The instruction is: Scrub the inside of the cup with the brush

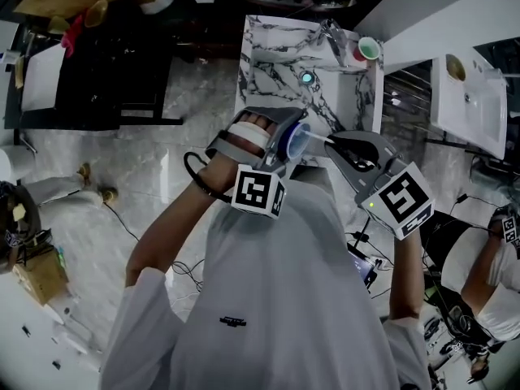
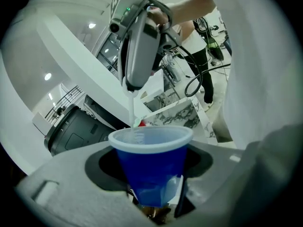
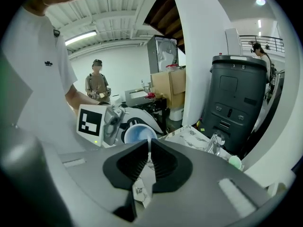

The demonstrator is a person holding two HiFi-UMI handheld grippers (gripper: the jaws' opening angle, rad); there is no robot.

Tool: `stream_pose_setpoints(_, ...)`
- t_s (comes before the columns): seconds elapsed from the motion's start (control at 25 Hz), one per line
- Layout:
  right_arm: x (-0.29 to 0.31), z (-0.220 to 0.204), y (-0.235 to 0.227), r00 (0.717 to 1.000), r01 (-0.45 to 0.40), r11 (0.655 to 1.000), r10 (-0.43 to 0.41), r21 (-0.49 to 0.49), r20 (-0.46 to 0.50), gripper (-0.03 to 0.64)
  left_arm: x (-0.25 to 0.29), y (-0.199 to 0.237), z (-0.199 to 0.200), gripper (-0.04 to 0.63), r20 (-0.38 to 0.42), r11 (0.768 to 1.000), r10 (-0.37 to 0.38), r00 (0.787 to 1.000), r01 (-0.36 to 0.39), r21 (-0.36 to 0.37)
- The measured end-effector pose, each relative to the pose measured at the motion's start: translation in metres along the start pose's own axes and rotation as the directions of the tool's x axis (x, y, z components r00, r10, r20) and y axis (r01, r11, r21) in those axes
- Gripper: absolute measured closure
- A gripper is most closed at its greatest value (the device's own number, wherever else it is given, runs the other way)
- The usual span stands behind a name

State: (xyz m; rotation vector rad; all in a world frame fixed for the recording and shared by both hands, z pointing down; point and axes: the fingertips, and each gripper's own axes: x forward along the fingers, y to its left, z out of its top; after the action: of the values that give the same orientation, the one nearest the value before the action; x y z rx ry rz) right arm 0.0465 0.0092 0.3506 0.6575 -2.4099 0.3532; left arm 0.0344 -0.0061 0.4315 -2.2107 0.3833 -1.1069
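Note:
My left gripper (image 1: 284,146) is shut on a blue cup with a white rim (image 1: 296,140), holding it on its side with the mouth toward my right gripper (image 1: 337,143). In the left gripper view the blue cup (image 2: 150,162) sits pinched between the jaws, and a thin white brush handle (image 2: 130,107) runs from the right gripper's body (image 2: 139,46) down into its mouth. In the right gripper view the jaws are closed on that white brush handle (image 3: 149,151), whose far end reaches the pale inside of the cup (image 3: 138,133). The brush head is hidden inside the cup.
Beyond the grippers, below them, stands a marble counter (image 1: 272,63) with a faucet (image 1: 331,35) and a small green-and-red cup (image 1: 368,49). A white basin (image 1: 471,104) is to the right. A dark bin (image 3: 236,96) and another person (image 3: 97,86) stand nearby.

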Motion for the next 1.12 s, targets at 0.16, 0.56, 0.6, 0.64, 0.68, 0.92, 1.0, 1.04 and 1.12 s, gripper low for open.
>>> stream_pose_setpoints(0.16,0.015,-0.012,-0.006,0.999,-0.012,1.0,0.013,0.014,-0.039,0.589,-0.003,0.011,0.002,0.298,0.004,1.0,0.026,1.0,-0.026,-0.011)
stream_pose_setpoints(0.56,0.031,-0.021,0.036,0.988,-0.144,0.989,0.145,0.028,-0.056,0.591,-0.001,0.004,-0.011,0.298,-0.019,0.999,0.014,1.0,-0.014,-0.033)
stream_pose_setpoints(0.6,0.031,-0.017,0.038,0.988,-0.147,0.989,0.148,0.022,-0.046,0.591,0.0,0.002,-0.012,0.298,-0.02,0.999,0.01,1.0,-0.011,-0.034)
stream_pose_setpoints(0.64,0.031,-0.013,0.038,0.989,-0.144,0.99,0.144,0.014,-0.035,0.591,0.0,-0.001,-0.012,0.298,-0.021,0.999,0.007,1.0,-0.008,-0.033)
stream_pose_setpoints(0.68,0.03,-0.008,0.037,0.991,-0.135,0.991,0.135,0.006,-0.022,0.591,0.001,-0.003,-0.013,0.298,-0.021,1.0,0.004,1.0,-0.005,-0.031)
stream_pose_setpoints(0.92,0.028,0.017,0.003,0.998,-0.043,0.999,0.043,0.013,0.036,0.592,-0.001,-0.015,-0.006,0.298,-0.003,0.998,-0.001,1.0,0.0,-0.06)
stream_pose_setpoints(1.0,0.032,0.013,0.002,0.999,-0.046,0.999,0.046,0.012,0.014,0.592,-0.001,-0.011,-0.009,0.298,-0.016,0.996,0.015,1.0,-0.017,-0.086)
stream_pose_setpoints(1.04,0.033,0.008,0.002,0.999,-0.047,0.999,0.047,0.01,-0.001,0.592,-0.001,-0.009,-0.011,0.298,-0.021,0.995,0.02,1.0,-0.022,-0.096)
stream_pose_setpoints(1.12,0.033,-0.001,0.002,0.998,-0.048,0.999,0.048,0.008,-0.032,0.592,-0.001,-0.005,-0.013,0.298,-0.023,0.993,0.027,0.999,-0.03,-0.113)
